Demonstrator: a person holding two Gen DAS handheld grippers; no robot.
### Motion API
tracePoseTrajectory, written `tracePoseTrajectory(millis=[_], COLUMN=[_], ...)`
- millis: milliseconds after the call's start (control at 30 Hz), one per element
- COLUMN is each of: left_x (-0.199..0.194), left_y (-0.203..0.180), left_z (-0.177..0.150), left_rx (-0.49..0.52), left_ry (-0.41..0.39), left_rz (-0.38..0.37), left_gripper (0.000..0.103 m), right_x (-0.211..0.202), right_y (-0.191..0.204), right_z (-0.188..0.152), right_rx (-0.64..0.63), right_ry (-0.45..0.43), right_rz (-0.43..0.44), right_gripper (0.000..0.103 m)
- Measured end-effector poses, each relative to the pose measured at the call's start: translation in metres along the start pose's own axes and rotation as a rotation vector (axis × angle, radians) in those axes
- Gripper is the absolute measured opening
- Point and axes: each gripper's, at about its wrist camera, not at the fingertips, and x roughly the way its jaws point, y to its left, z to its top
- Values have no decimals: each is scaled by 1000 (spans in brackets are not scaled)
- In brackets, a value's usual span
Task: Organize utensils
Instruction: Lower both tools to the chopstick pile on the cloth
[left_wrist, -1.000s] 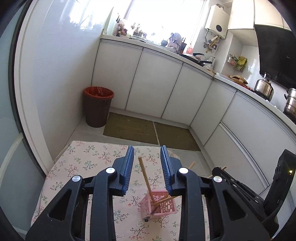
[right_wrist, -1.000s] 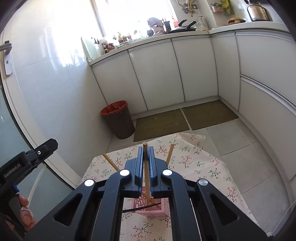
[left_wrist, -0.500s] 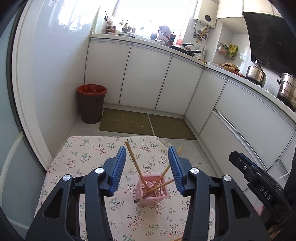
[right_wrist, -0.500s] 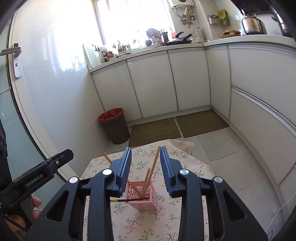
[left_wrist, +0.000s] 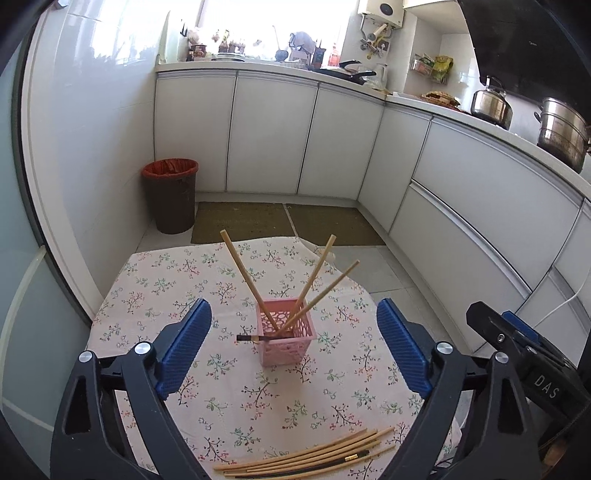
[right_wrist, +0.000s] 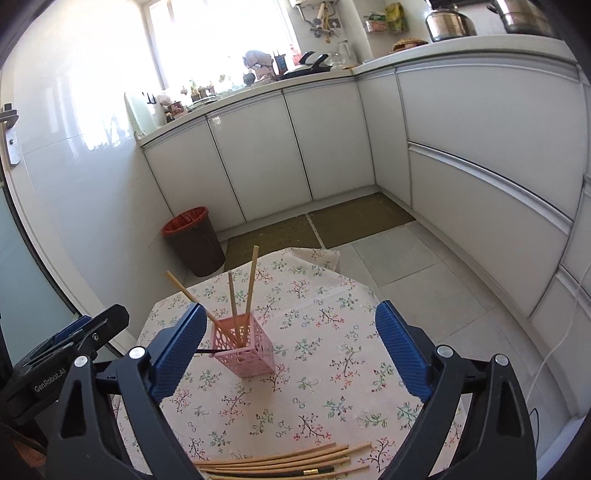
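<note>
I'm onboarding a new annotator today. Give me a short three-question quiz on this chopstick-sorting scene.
1. True or false: both the left gripper and the right gripper hold nothing.
2. How many light wooden chopsticks stand in the pink basket?
3. Where do the unsorted chopsticks lie? A) on the floor B) on the floral tablecloth, near edge C) on the counter

Key: 1 true, their jaws are opening with nothing between them; 2 three, plus a dark one poking through the basket's side; 3 B.

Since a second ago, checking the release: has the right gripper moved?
Yes. The right gripper backed away from the pink basket, jaws opening, empty.
</note>
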Motion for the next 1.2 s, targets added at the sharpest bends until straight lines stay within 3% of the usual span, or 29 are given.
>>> tracePoseTrajectory(millis=[267,400,533,600,733,867,1033,1200], left_x=[39,77,123,148,185,204,211,218], left_y=[-28,-52,-72,-79,-79,-83,-89,-91], left_z=[-27,-53,-89,-109,-140,-156,-157,-166], left_rx=[142,253,336,373,393,436,473,505], left_ry=[196,371,610,735,905,942,902,925], left_rz=[-69,-117,-185,-178,-143,-95,-78,-66], left_gripper=[96,96,96,96,96,92,88,74], right_x=[-23,-30,-24,-20,-16,-12,-8,-3], right_y=[-57,-86,-111,-120,-133,-142,-147,-146], right_z=[-51,-82,-115,-130,-148,-157,-162,-163], right_rx=[147,261,415,479,553,588,603,601], right_ry=[128,237,401,470,533,561,591,604], right_rz=[7,25,68,81,75,61,54,53], right_gripper=[96,96,96,96,95,95,95,95])
